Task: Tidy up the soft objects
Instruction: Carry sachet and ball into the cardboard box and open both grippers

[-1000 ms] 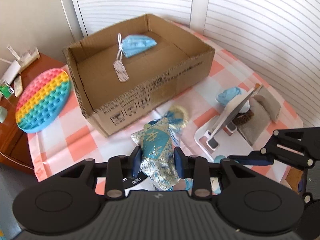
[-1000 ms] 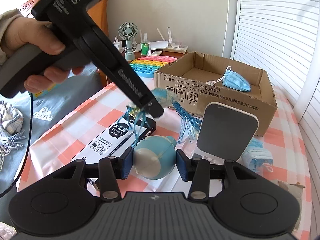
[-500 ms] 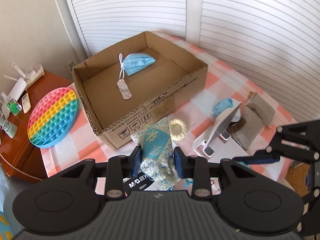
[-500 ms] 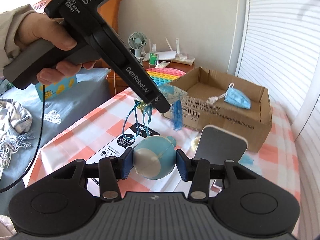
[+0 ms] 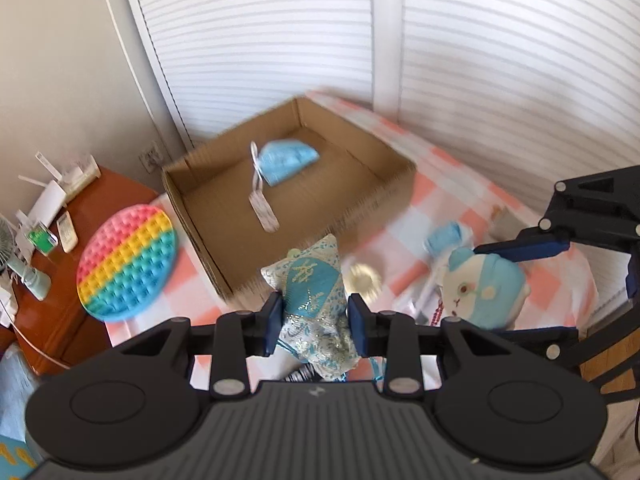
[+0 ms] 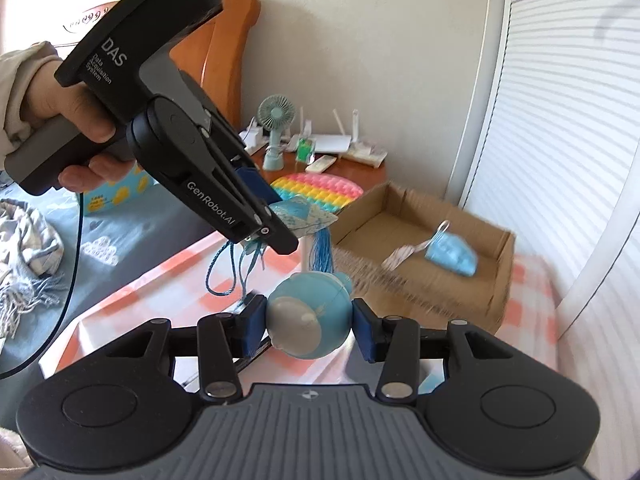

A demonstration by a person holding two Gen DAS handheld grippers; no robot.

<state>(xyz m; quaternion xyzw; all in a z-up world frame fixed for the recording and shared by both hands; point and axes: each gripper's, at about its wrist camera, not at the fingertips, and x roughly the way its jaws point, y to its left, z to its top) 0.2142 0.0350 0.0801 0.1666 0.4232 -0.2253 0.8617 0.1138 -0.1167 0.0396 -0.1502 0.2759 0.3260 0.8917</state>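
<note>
Right now I have one soft thing in each tool, both lifted clear of the checked cloth [image 5: 436,168]. My left gripper [image 5: 313,317] is partly closed on a brocade pouch [image 5: 316,300], its blue pads pressing the cloth sides in at the waist, so the top corners stick up above the jaws. From the right camera I see the pouch's blue tassel [image 6: 322,250] and thin cords [image 6: 236,264] dangling free below. My right gripper [image 6: 307,330] is closed a little wider around a round blue plush [image 6: 306,320], pads touching both of its sides. Ahead sits an open cardboard box [image 5: 384,204] with only a blue mask [image 5: 286,160] lying inside. I judge both things light and squashy: they give under the pads and should not break, but the pouch's shiny fabric may slide, and its loose cords could snag on the box wall. A hold across the middle, as now, seems safest for each. The plush, being round, could roll or pop out if squeezed off centre. A rainbow pop mat [image 5: 128,262] lies left of the box.
</note>
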